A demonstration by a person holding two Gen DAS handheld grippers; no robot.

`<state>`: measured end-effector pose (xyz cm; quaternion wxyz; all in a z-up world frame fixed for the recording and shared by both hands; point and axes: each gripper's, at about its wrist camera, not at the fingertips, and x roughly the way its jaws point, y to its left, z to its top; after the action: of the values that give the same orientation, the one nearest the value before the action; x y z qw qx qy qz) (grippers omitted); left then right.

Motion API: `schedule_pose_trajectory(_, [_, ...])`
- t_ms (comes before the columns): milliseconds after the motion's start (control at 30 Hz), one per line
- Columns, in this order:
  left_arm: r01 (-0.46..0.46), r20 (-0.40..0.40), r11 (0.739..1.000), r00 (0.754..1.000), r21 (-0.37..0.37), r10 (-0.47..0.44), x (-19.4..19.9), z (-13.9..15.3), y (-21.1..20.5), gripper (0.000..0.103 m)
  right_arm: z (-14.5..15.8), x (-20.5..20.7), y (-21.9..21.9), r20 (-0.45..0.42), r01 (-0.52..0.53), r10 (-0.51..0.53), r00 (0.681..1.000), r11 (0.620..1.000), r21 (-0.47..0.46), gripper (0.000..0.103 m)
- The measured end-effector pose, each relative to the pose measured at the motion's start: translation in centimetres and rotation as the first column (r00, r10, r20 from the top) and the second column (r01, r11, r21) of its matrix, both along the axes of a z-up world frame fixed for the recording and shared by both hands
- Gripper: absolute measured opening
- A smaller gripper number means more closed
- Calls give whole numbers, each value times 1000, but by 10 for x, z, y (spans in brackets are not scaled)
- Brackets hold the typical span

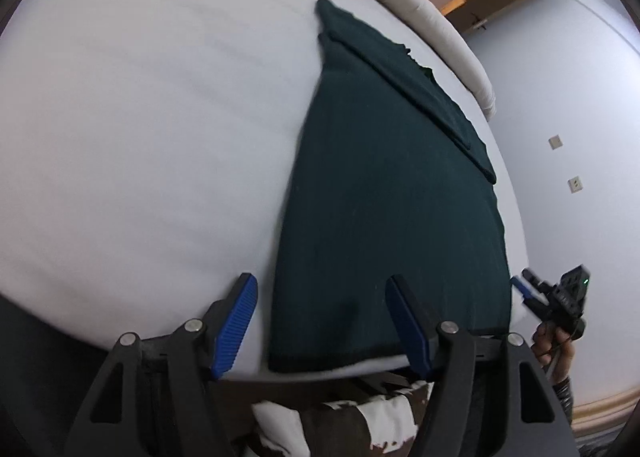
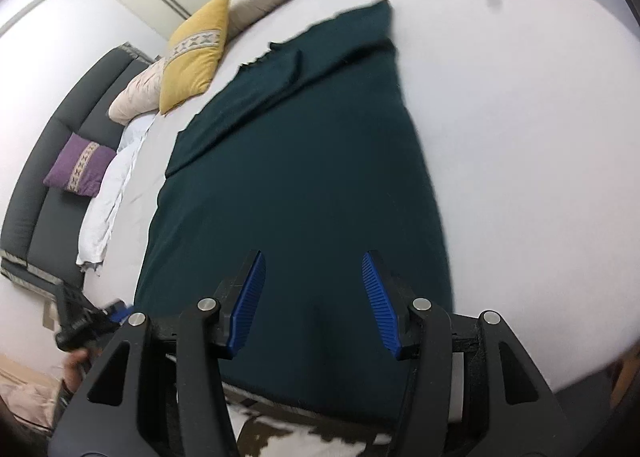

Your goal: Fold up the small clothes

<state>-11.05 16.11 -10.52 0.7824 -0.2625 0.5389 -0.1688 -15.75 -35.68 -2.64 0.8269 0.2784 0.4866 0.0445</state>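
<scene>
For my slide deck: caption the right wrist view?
Open right gripper poised over dark green garment spread on white bed.

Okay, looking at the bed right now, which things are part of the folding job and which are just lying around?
Part of the job:
- dark green garment, spread flat on the white bed, one sleeve folded over it
- left gripper, open, over the hem
- right gripper, open, over the hem

Just lying about:
- yellow pillow
- purple pillow
- cream pillow
- white bolster
</scene>
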Motion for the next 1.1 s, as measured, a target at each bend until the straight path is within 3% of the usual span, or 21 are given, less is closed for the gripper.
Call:
schedule_pose_trajectory(200, [14,-31,998,999,-69,-17,1,-4,5,63,-12,-40,-15,-40,40,-39,998,999,32,49])
schedule_pose_trajectory(367, [15,-60,996,998,-89,-20,2,-11,5,35,-20,-60,-24,-77,53,-48,996,997,63,49])
schedule_pose_trajectory(633, [55,-76,997,995,-50,-59,2,-13,-4,12,-25,-76,-31,-190,64,-60,980,998,19,49])
schedule_pose_trajectory(733, [55,-79,997,995,-48,-59,0,-14,-4,11,-37,-77,-35,-235,74,-56,970,995,70,49])
schedule_pose_trajectory(933, [68,-77,997,995,-38,-71,-3,-11,-4,10,-44,-77,-37,-219,72,-47,975,992,106,51])
schedule_pose_trajectory(1033, [69,-78,997,994,-39,-72,-5,-11,-1,9,-51,-83,-49,-206,104,-64,977,976,190,45])
schedule_pose_trajectory(1100, [72,-78,997,994,-38,-74,-3,-12,-3,9,-54,-87,-56,-203,118,-75,976,971,209,31])
